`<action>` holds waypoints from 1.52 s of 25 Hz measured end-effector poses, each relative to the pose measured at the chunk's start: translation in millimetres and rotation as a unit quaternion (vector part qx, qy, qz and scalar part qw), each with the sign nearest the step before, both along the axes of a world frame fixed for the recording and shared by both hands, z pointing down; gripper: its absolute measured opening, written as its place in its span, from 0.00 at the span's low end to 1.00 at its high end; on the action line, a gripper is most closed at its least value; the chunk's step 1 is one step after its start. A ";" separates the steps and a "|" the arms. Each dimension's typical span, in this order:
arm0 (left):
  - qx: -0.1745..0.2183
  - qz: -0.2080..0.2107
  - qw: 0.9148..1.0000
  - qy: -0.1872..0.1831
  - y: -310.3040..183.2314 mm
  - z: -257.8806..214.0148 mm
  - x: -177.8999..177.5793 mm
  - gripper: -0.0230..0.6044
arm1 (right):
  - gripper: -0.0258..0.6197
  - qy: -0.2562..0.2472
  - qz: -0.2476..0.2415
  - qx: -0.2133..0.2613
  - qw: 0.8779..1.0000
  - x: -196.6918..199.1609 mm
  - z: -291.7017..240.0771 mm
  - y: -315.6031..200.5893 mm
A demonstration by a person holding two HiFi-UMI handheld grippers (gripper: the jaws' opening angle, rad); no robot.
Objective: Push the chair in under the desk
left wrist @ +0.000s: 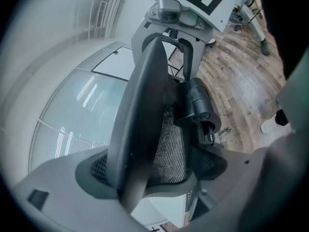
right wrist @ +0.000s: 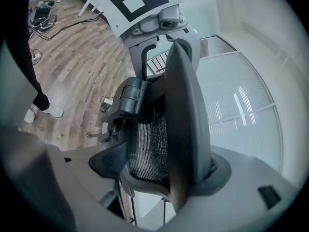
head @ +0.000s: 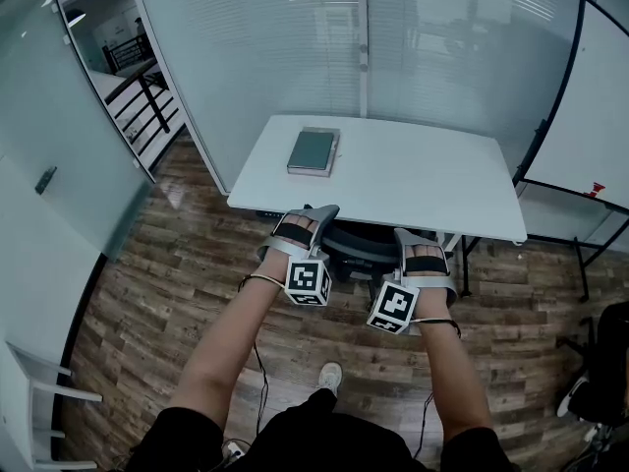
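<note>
A black mesh office chair [head: 359, 241] stands tucked under the white desk [head: 413, 170], only its back and part of its seat showing. My left gripper [head: 305, 221] and right gripper [head: 424, 247] both sit on the top edge of the chair back, side by side. In the left gripper view the grey frame of the chair back [left wrist: 145, 110] runs between the jaws of my left gripper [left wrist: 159, 180], which hold it. The right gripper view shows the same: the chair back [right wrist: 186, 110] is clamped in my right gripper [right wrist: 164, 180].
A grey book [head: 313, 151] lies on the desk's far left. A frosted glass wall [head: 295, 37] stands behind the desk and a whiteboard [head: 590, 96] to the right. A white chair [head: 39, 401] is at lower left, a dark one [head: 600, 382] at the right edge. The floor is wood.
</note>
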State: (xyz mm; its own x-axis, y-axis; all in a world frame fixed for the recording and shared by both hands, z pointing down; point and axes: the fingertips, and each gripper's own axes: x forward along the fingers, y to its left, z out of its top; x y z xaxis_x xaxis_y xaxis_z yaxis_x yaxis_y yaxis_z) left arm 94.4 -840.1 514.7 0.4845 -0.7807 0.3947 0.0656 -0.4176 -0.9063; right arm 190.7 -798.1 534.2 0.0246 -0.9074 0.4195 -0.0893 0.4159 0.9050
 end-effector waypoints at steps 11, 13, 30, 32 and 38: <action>-0.005 0.000 1.000 0.027 -19.6 -9.1 8.3 0.75 | 0.62 -0.028 -0.003 -0.005 1.000 3.6 -3.8 -21.0; -0.006 0.000 1.000 0.027 -20.6 -9.3 8.9 0.75 | 0.62 -0.032 -0.006 -0.009 0.999 3.0 -3.3 -21.9; -0.064 -0.026 0.997 0.029 -5.5 -2.1 0.1 0.75 | 0.75 -0.077 -0.048 -0.052 0.994 -8.3 -4.7 -2.7; -0.087 -0.028 0.994 0.062 2.6 -8.8 -3.2 0.75 | 0.75 -0.111 -0.055 -0.042 0.991 -13.9 -19.5 8.3; -0.147 -0.036 0.956 0.252 41.9 -44.5 -19.4 0.75 | 0.75 -0.264 -0.071 -0.035 0.961 -25.3 -58.1 49.4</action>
State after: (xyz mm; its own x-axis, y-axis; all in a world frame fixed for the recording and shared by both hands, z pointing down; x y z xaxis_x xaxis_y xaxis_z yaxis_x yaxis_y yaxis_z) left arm 75.0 -798.2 470.2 0.6197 -0.7103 0.3338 -0.3864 -0.6463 -0.6580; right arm 165.4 -748.7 476.1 -0.3302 -0.8555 0.3989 -0.4673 0.5153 0.7184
